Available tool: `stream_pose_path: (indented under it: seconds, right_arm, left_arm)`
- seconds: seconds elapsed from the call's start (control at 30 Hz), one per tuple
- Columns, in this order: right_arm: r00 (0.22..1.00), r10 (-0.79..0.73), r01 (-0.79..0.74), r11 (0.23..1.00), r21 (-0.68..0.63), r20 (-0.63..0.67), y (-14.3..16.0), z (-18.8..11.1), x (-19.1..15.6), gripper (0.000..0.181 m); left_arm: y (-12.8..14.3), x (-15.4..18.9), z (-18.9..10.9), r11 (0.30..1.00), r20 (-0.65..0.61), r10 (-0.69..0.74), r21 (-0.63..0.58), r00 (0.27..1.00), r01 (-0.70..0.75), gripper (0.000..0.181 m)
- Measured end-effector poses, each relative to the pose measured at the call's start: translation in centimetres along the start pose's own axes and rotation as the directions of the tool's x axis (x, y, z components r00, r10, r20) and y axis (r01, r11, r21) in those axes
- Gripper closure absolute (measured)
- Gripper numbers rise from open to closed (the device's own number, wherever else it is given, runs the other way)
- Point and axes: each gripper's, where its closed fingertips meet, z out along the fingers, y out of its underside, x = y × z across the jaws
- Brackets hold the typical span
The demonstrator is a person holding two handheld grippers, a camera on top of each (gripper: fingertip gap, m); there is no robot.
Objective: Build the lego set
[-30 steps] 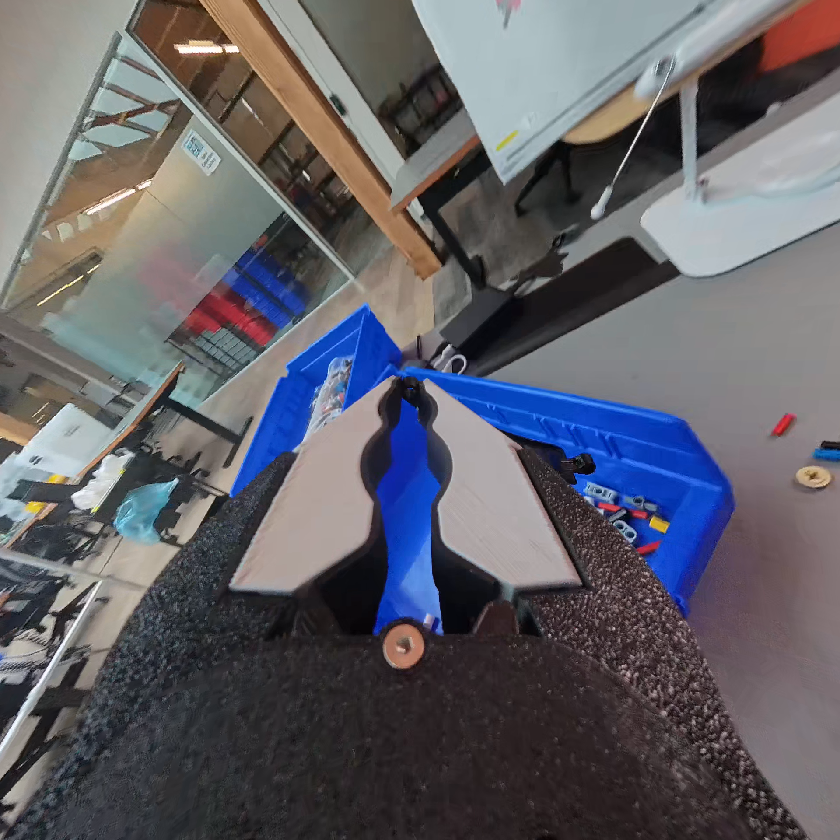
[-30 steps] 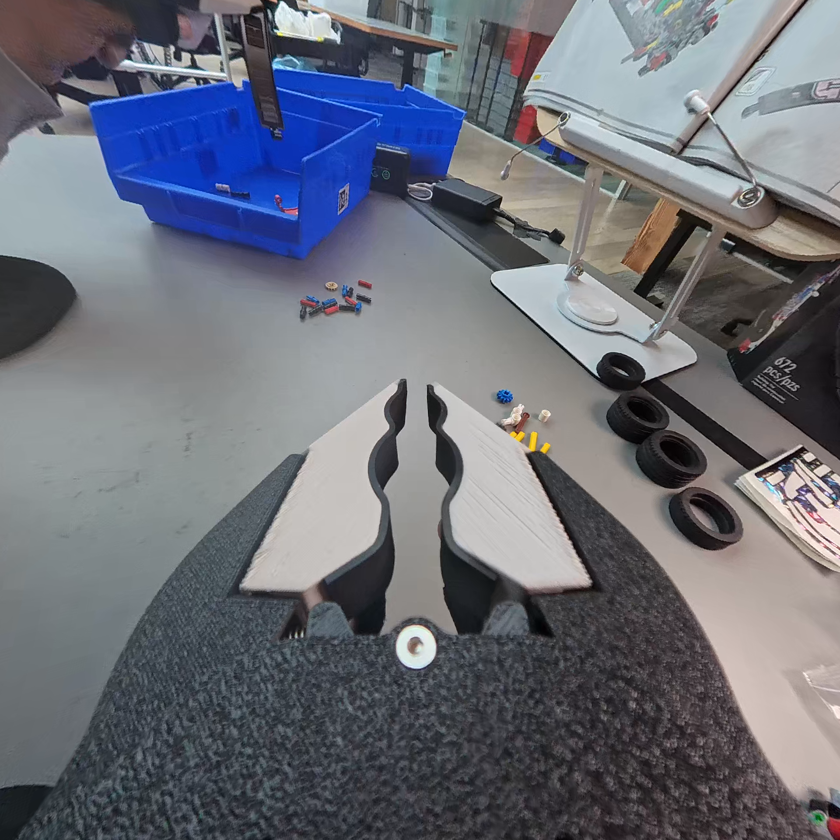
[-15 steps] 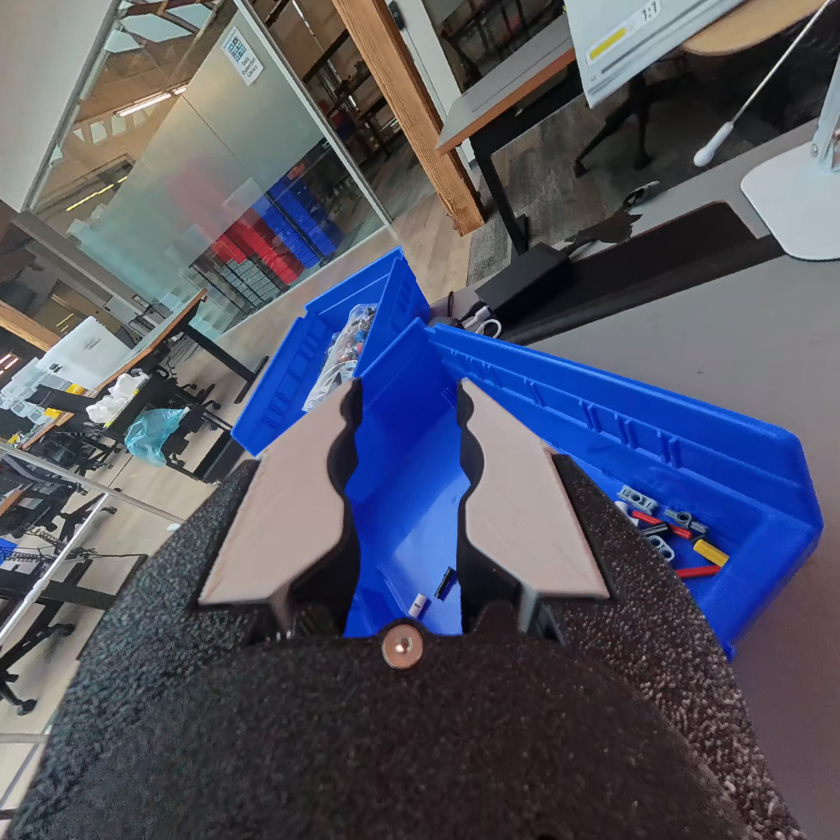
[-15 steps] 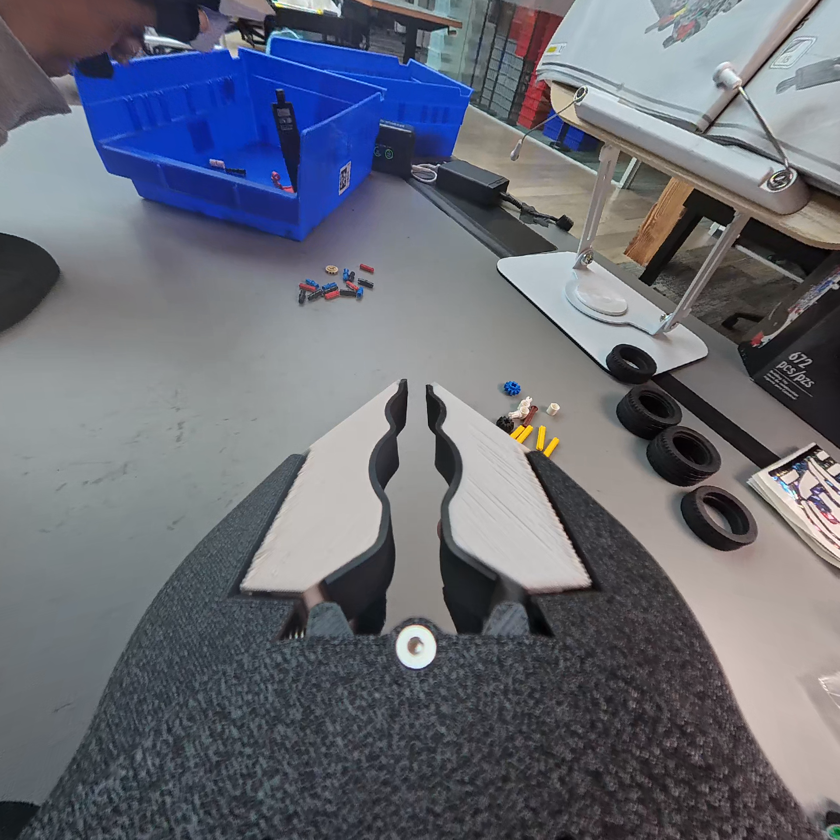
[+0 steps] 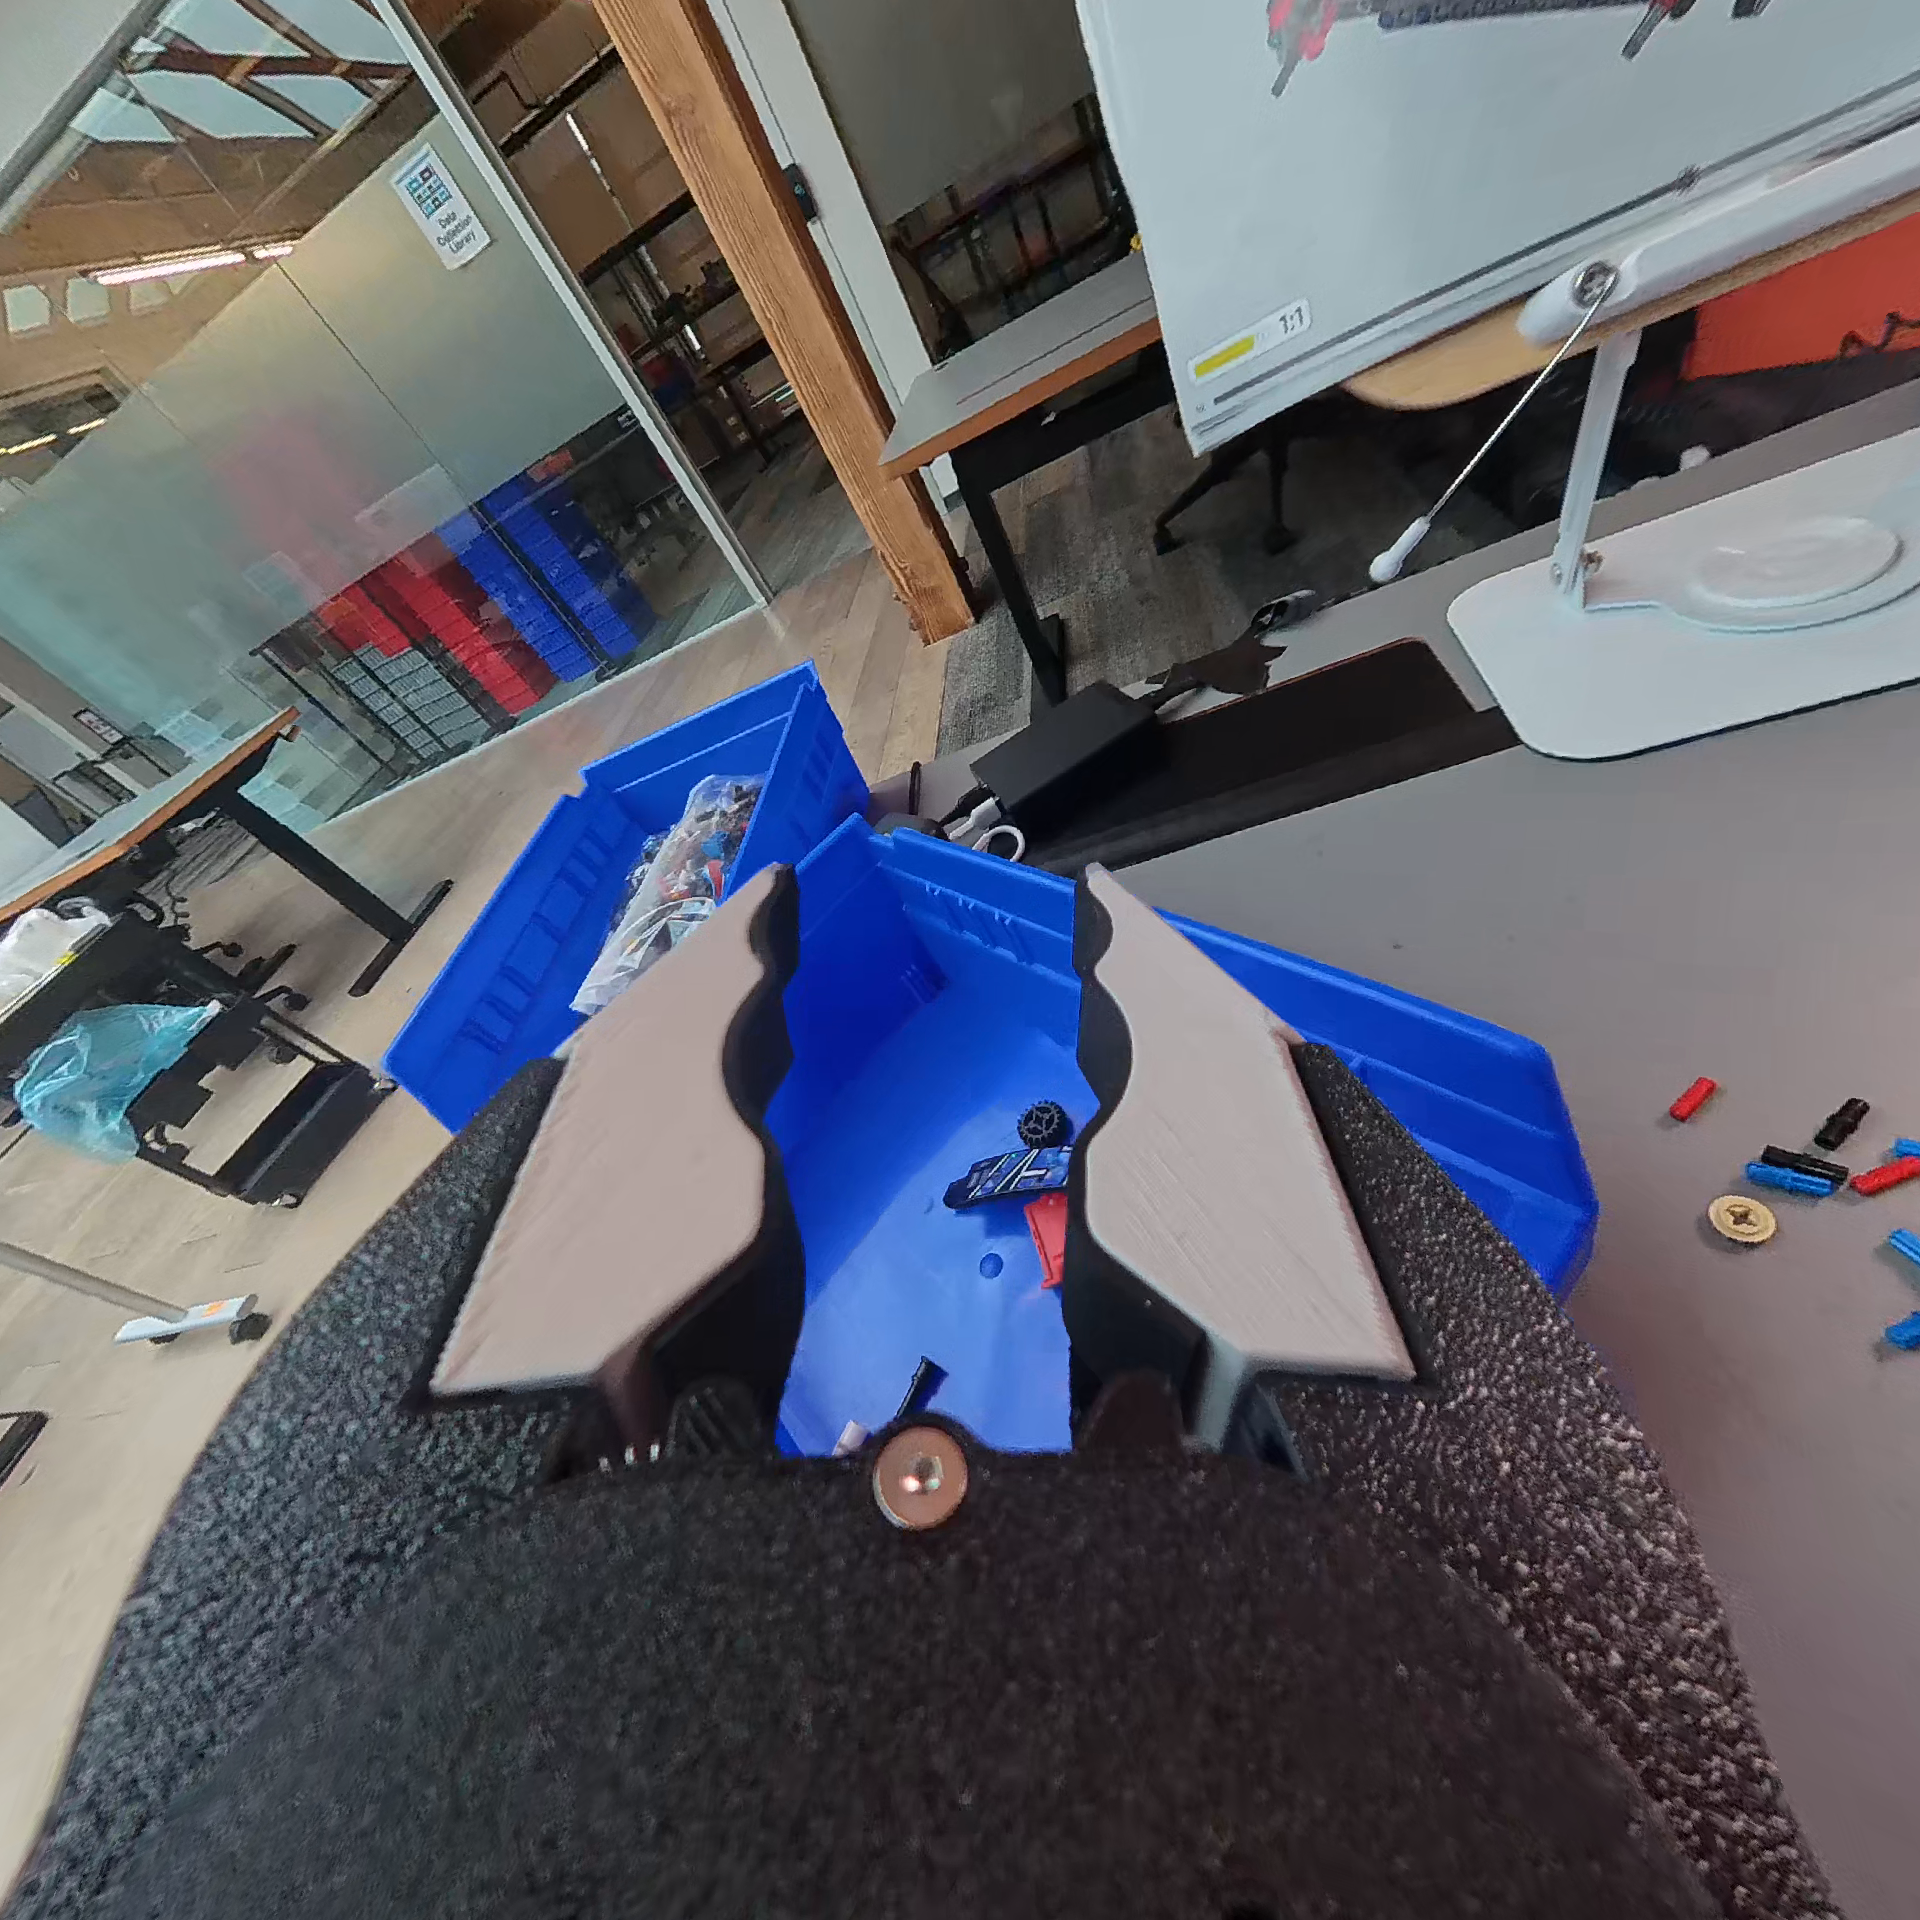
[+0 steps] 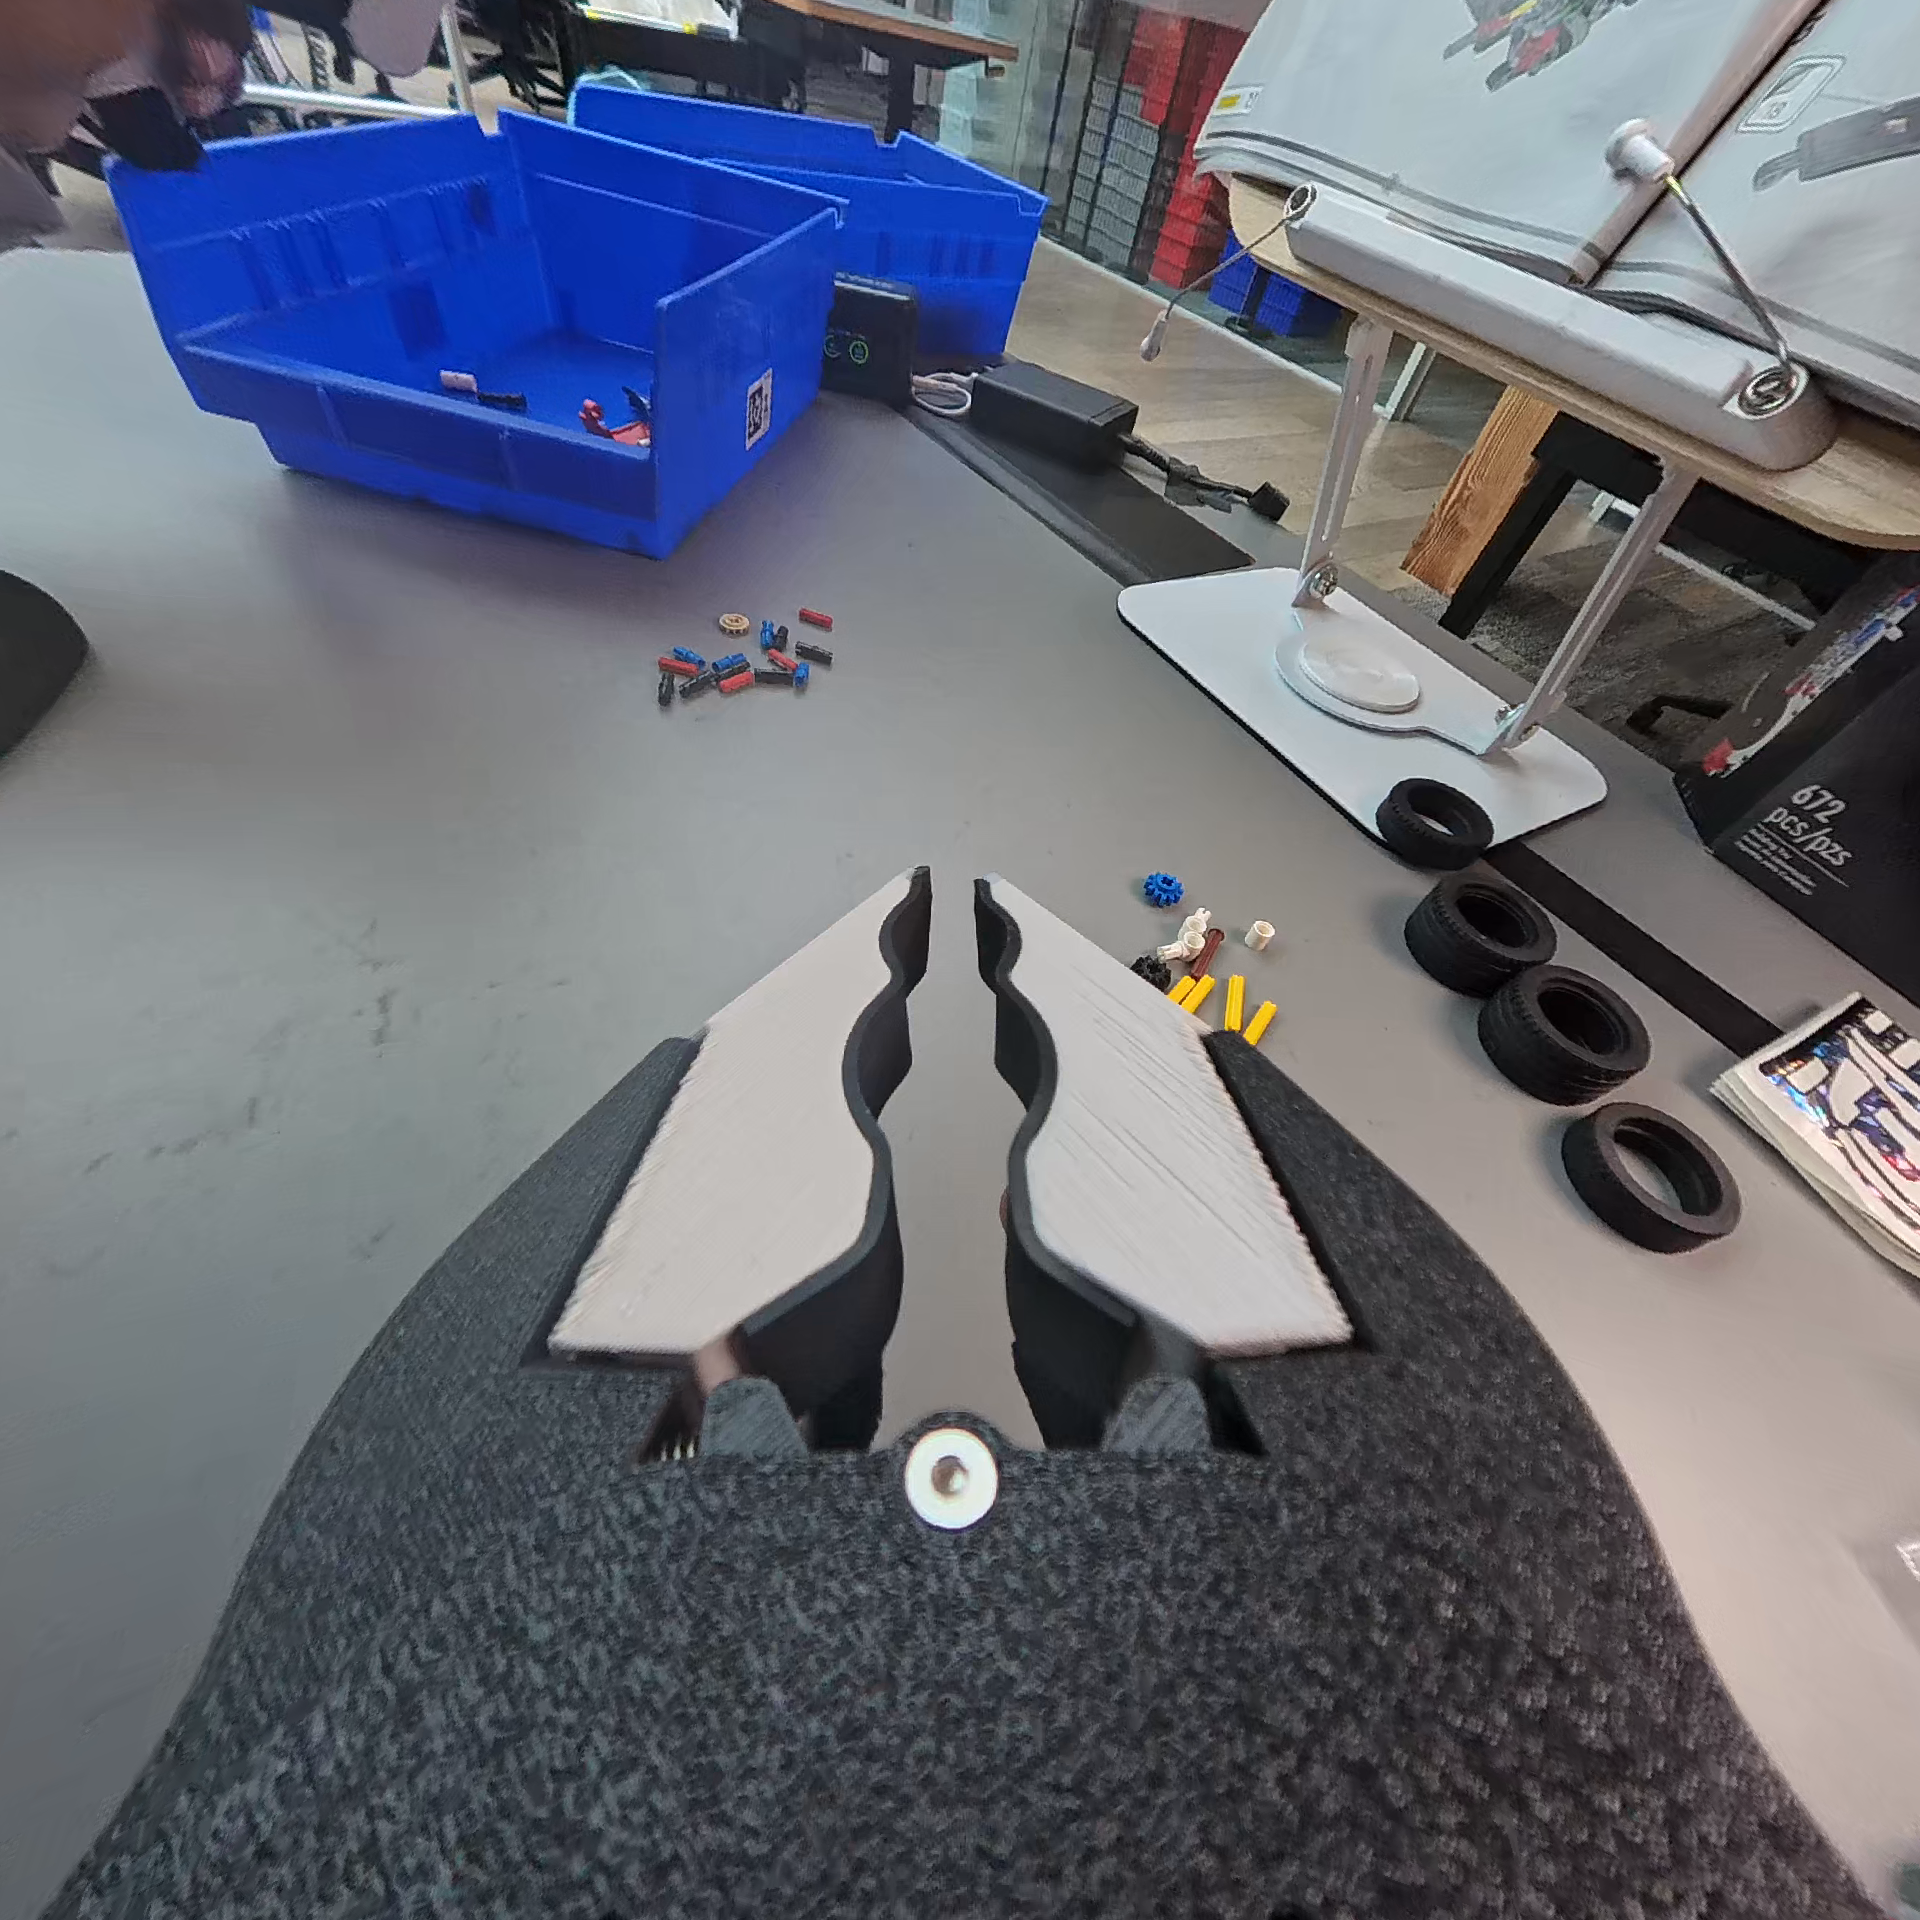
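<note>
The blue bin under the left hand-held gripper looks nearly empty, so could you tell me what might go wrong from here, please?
1. The open left hand-held gripper hangs over the blue bin; its few parts, like the black gear and red piece, lie flat and close together, so a grasp may slip or take two.
2. Reaching deeper could bump the bin's wall.
3. The loose pins nearby could scatter if the bin shifts.

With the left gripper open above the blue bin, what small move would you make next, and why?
Probably lower the left gripper into the bin toward the dark printed piece: its jaws are wide open and empty, and that piece lies loose on the bin floor, just ahead.
</note>
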Motion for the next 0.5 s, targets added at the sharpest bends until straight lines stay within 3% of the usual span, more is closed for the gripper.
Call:
stream_pose_path:
  seconds: [0.1,0.23,0.33,0.43,0.5]
  right_arm:
    - [1.000,0.010,-0.009,1.000,0.007,-0.015,0.0,0.1,0.3,0.176]
    - [0.999,0.024,-0.022,0.999,0.034,-0.049,-0.2,0.1,0.9,0.176]
    - [0.995,0.045,-0.040,0.997,0.069,-0.085,-0.5,0.1,1.5,0.175]
    - [0.990,0.060,-0.047,0.993,0.105,-0.130,-0.8,0.1,2.1,0.175]
    - [0.985,0.067,-0.047,0.991,0.126,-0.159,-0.9,0.2,2.4,0.174]
  left_arm:
    - [-2.1,1.5,-1.2,0.992,-0.079,-0.059,0.111,0.995,0.068,0.130]
    - [-4.3,6.0,-3.5,0.940,-0.343,-0.184,0.214,0.921,0.267,0.129]
    - [-4.6,9.3,-4.8,0.881,-0.525,-0.277,0.195,0.805,0.430,0.127]
    - [-4.1,11.8,-5.3,0.825,-0.618,-0.355,0.145,0.701,0.546,0.127]
    - [-3.3,13.6,-5.2,0.819,-0.637,-0.372,0.118,0.675,0.562,0.128]
